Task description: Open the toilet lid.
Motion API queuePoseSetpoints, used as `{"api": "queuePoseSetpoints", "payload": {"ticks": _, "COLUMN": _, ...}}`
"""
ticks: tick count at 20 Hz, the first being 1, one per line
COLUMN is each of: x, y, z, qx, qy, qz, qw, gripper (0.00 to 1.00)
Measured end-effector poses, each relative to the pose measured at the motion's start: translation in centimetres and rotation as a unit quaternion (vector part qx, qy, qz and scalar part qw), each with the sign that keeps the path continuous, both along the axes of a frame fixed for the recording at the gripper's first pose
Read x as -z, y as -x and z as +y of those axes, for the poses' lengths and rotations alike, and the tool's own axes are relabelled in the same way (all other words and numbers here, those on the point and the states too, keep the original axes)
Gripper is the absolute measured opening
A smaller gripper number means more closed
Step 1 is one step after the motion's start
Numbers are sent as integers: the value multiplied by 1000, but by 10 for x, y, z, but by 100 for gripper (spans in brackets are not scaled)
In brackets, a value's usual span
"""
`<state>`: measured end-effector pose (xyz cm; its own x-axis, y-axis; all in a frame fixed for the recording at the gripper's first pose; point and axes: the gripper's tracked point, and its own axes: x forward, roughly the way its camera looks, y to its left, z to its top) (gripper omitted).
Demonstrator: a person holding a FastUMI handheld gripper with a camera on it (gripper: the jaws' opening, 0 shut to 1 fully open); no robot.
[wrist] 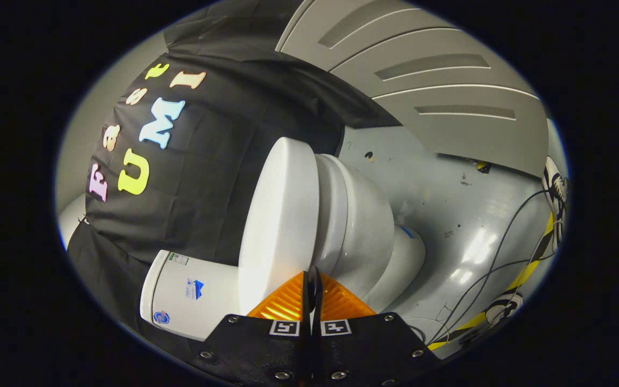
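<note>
The view is rolled sideways, so the white toilet lies across it. Its lid [280,226] is a flat white oval resting down against the seat and bowl [363,231]. The tank [191,293], with small stickers on it, sits behind the lid against the black cloth wall. My gripper [312,275] is shut, and its two orange fingers [282,303] are pressed together with only a thin dark line between them. The tips sit right at the lid's rim, where the lid meets the seat. Nothing shows between the fingers.
Grey floor [449,215] stretches past the bowl, with dark cables [495,263] and yellow-black tape [524,271] running along it. A grey panelled wall [438,91] stands beyond. A person's shoe [555,188] stands at the floor's far side.
</note>
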<state>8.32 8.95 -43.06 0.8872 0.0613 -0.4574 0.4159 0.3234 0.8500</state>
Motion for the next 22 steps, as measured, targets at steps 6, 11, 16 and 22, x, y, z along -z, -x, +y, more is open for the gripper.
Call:
{"api": "queuePoseSetpoints", "payload": {"ticks": 6, "x": -18, "y": 1, "z": 1, "qx": -12, "qy": 53, "qz": 6, "qw": 999, "gripper": 0}}
{"api": "queuePoseSetpoints", "payload": {"ticks": 11, "x": -33, "y": 1, "z": 2, "qx": -35, "qy": 110, "qz": 5, "qw": 993, "gripper": 0}}
{"api": "queuePoseSetpoints", "payload": {"ticks": 16, "x": -54, "y": -3, "z": 6, "qx": -62, "qy": 183, "qz": 0, "qw": 981, "gripper": 0}}
{"api": "queuePoseSetpoints", "payload": {"ticks": 22, "x": -71, "y": -3, "z": 8, "qx": -75, "qy": 222, "qz": -18, "qw": 972, "gripper": 0}}
